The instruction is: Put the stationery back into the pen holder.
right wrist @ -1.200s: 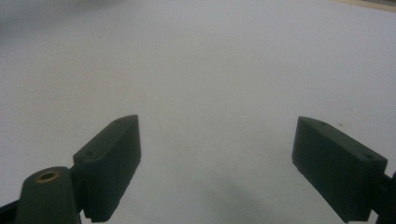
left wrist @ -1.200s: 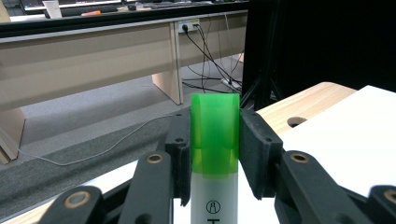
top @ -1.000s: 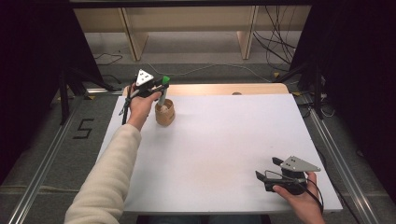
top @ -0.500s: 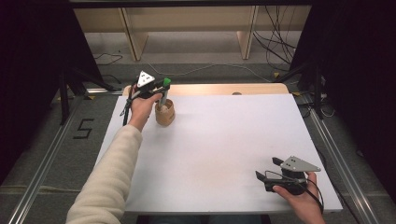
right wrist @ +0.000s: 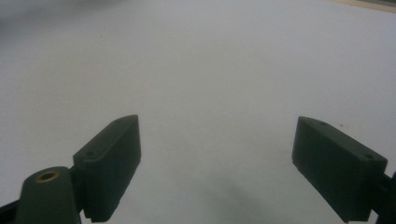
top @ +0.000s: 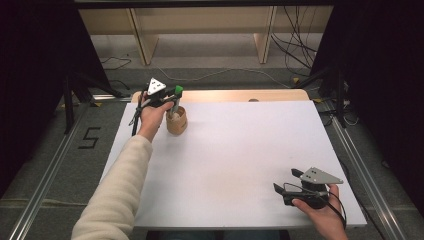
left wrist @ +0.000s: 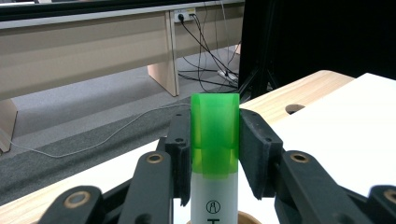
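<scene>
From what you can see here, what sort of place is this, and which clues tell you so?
Probably a lab or recording workspace, not a home: a white table stands between metal floor rails and black curtains, loose cables trail across the floor, and a hand-held left gripper grips a green-capped marker.

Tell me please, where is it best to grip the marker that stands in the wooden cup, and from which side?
Grip the marker by its green cap, which stands upright and clear above the cup. Come from the side with jaws level, one on each flat of the cap. The left gripper is already closed on it this way; the right gripper is open, near the table's front edge.
</scene>
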A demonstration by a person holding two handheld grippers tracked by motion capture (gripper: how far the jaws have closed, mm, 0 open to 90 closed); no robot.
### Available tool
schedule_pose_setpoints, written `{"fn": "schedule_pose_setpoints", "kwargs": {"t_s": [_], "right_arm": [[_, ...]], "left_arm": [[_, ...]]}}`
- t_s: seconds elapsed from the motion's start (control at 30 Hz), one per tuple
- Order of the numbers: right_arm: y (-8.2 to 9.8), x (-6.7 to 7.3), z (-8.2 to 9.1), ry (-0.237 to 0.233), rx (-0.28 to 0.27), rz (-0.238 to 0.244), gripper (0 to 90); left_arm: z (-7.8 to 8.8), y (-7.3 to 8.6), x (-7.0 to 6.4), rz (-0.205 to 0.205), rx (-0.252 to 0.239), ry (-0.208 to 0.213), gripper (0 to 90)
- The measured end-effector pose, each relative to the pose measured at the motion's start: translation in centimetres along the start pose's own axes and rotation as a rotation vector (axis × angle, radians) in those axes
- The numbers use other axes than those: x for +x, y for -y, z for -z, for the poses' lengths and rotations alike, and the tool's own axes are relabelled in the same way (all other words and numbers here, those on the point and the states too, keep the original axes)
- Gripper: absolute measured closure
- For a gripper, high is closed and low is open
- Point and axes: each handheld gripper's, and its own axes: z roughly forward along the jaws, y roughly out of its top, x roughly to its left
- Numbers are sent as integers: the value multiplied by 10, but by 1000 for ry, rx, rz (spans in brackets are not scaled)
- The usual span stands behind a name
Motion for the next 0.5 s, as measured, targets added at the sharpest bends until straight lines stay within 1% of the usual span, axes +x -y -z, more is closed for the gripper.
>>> {"fn": "schedule_pose_setpoints", "kwargs": {"t_s": [0.23, 0.3, 0.43, 0.5], "right_arm": [[0, 0, 0, -1, 0, 1, 163], [0, 0, 0, 0, 0, 1, 163], [0, 0, 0, 0, 2, 1, 163], [0, 0, 0, 0, 0, 2, 163]], "left_arm": [[0, 2, -1, 1, 2, 1, 671], [0, 2, 0, -4, 11, 1, 671], [0, 4, 0, 2, 10, -2, 671], [0, 6, 0, -1, 16, -1, 671]]}}
